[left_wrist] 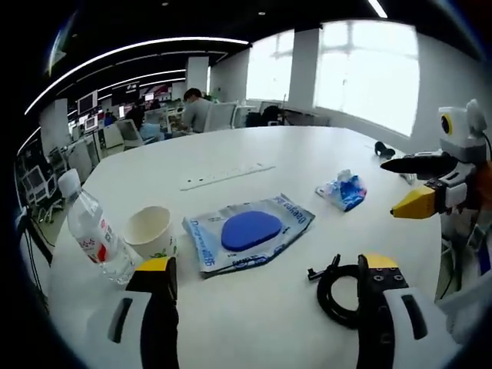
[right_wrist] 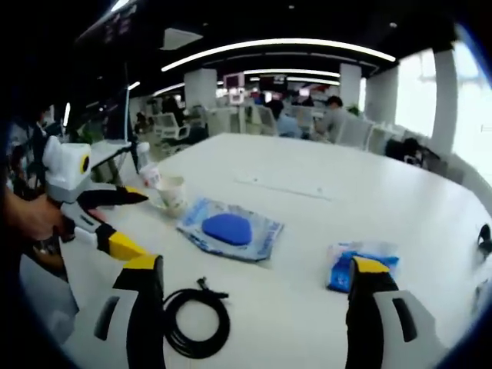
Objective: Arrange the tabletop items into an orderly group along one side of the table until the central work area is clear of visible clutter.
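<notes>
Coiled black cable (left_wrist: pixel 338 290) lies nearest in the left gripper view, on the white table (left_wrist: pixel 307 161), just beside the right jaw of the left gripper (left_wrist: pixel 269 269); jaws spread wide, nothing between them. Same cable (right_wrist: pixel 197 320) in the right gripper view sits near the left jaw of the right gripper (right_wrist: pixel 257 270), whose jaws are also wide apart and empty.

Mid table: flat clear packet with blue print (left_wrist: pixel 247 232) holding a blue oval pad (left_wrist: pixel 251 230); in the right gripper view the packet (right_wrist: pixel 229 229) lies beyond the cable, pad (right_wrist: pixel 227 227) on top of it. White paper cup (left_wrist: pixel 150 231) stands upright just left of the packet, clear water bottle (left_wrist: pixel 91 229) with red label leaning just beside the cup on its left. Right gripper view: cup (right_wrist: pixel 172 194) and bottle (right_wrist: pixel 147 175) stand close together at the far left of the packet.

Crumpled blue-and-white wrapper (left_wrist: pixel 343 190) lies right of the packet, apart from it; in the right gripper view the wrapper (right_wrist: pixel 355 263) sits just beside the right jaw. White power strip (left_wrist: pixel 227 176) lies further back on the table. Small black object (left_wrist: pixel 384 149) near the far right edge, too small to tell.

The other gripper enters each view from the side, jaws parted. A hand (right_wrist: pixel 31 217) holds it in the right gripper view. Background: open office, chairs, seated people, windows.
</notes>
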`<state>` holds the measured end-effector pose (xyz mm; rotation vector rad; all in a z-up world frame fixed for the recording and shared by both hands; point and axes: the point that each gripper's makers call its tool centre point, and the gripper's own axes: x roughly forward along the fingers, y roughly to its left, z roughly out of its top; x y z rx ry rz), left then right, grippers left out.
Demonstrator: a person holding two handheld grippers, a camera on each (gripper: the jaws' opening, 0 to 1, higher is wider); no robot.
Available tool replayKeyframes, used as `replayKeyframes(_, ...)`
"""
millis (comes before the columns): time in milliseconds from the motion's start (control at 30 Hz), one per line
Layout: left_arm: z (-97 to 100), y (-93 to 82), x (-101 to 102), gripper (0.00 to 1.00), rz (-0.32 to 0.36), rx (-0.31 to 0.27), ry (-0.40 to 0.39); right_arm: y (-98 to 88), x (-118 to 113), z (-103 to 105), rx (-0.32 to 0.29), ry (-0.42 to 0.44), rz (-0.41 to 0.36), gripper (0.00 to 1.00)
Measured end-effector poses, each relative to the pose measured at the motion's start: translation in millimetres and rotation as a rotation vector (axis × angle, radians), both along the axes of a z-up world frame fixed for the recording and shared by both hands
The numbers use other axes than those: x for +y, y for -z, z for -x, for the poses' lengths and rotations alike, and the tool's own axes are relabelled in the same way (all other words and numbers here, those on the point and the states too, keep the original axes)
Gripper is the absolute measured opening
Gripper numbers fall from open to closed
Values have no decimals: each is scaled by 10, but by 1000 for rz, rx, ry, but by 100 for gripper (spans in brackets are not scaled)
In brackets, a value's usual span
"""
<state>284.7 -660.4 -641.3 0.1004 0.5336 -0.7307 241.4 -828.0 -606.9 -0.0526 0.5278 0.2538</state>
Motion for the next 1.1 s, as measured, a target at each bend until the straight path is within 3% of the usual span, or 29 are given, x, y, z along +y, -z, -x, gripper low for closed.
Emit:
replayKeyframes(567,86,-67,-133,93,22,-26,73,-118,-300,372,-21,129,19,94)
replayKeyframes(1100,154,-106,-373,90,32,-43,135,-146,-560,535,-37,197,14,88)
